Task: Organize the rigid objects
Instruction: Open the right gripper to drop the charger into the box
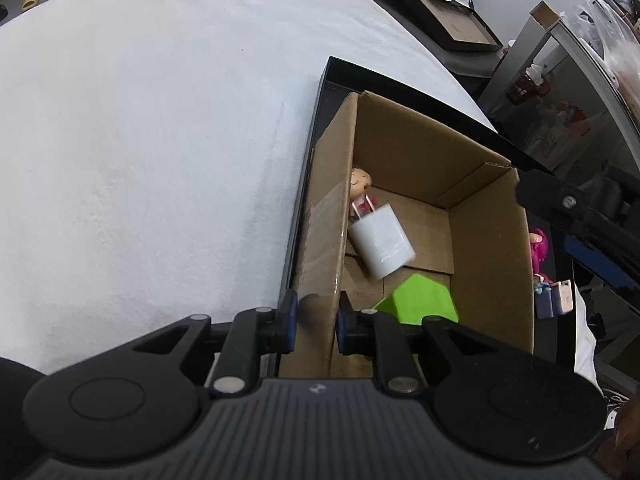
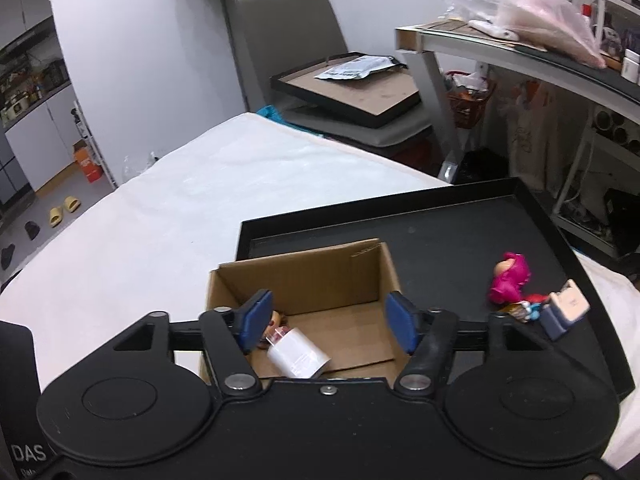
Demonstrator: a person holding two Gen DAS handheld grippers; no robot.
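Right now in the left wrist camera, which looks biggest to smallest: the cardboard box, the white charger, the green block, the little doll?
1. cardboard box
2. white charger and green block: about alike, and the block is partly hidden by the tool
3. little doll

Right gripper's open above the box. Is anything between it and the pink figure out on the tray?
Nothing visible blocks it. The pink figure stands on the bare black tray, right of the cardboard box; the right gripper is above the box wall. Small toys crowd beside it, toward the camera.
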